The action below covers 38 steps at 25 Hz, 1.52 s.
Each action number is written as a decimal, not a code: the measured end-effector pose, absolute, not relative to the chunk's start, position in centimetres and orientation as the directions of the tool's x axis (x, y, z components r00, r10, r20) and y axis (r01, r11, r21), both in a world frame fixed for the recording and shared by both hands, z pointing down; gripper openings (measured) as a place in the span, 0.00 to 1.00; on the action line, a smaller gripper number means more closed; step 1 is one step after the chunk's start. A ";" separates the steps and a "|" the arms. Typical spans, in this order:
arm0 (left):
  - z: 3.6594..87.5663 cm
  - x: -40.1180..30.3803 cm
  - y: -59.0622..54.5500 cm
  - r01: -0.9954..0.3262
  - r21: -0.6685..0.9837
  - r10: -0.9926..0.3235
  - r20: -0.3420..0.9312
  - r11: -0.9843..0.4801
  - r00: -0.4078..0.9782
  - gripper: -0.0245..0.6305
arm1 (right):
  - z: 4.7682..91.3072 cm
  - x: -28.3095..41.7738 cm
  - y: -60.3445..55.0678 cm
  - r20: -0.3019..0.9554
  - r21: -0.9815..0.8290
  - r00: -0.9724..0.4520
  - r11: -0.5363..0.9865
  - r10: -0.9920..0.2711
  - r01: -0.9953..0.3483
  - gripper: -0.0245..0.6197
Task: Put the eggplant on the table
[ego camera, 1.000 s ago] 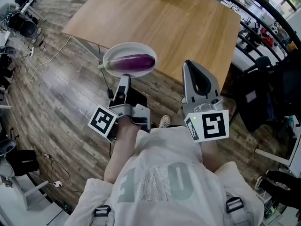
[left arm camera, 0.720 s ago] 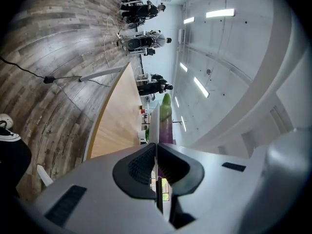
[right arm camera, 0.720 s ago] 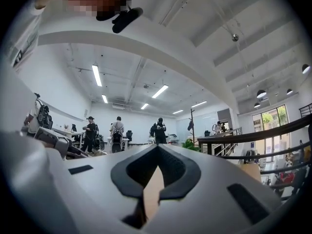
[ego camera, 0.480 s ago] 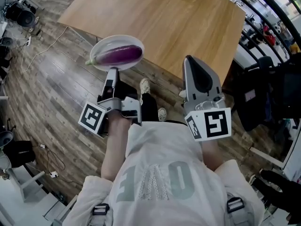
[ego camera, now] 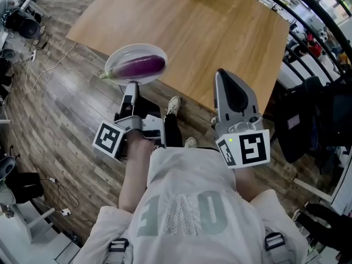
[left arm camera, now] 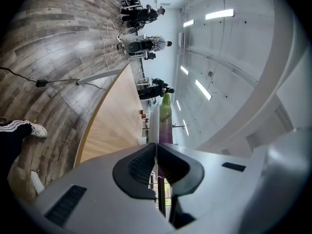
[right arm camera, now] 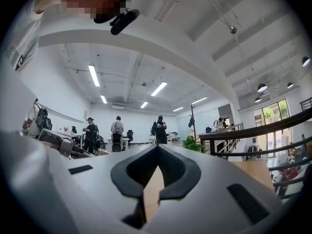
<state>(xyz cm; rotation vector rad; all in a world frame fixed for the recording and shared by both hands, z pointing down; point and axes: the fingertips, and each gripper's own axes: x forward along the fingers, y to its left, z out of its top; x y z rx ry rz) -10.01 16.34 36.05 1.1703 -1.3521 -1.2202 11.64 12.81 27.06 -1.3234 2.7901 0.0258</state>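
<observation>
1. The left gripper (ego camera: pixel 130 87) clamps the round white plate (ego camera: pixel 118 59), which carries the purple eggplant (ego camera: pixel 138 66) over the plank floor (ego camera: pixel 66 109), beside the light wooden bench's (ego camera: pixel 209 32) near edge.
2. Only the right gripper view shows the right gripper (ego camera: pixel 230 84) clenched and empty.

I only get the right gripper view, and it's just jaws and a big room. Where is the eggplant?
Observer: The eggplant lies on a white plate; the head view shows it.
Operator: Who's holding the plate?
Observer: The left gripper. Its jaws are shut on the plate's rim.
Operator: Is it on the table?
Observer: Not yet. The plate hangs in the air at the near edge of the wooden table.
</observation>
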 end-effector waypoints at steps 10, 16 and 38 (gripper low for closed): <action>34.4 -13.1 6.2 -0.099 0.995 -0.999 0.031 0.033 -0.017 0.07 | 25.3 8.3 3.1 -0.062 0.019 -0.588 0.588 -0.807 -0.809 0.07; 34.3 -15.3 0.4 -0.096 0.995 -0.998 0.041 0.037 0.039 0.07 | 24.8 6.3 -1.7 -0.052 0.025 -0.540 0.539 -0.840 -0.842 0.07; 36.1 -15.6 -8.1 -0.078 0.994 -0.987 0.085 0.075 0.135 0.07 | 25.5 3.4 -8.9 0.001 0.027 -0.521 0.521 -0.854 -0.853 0.07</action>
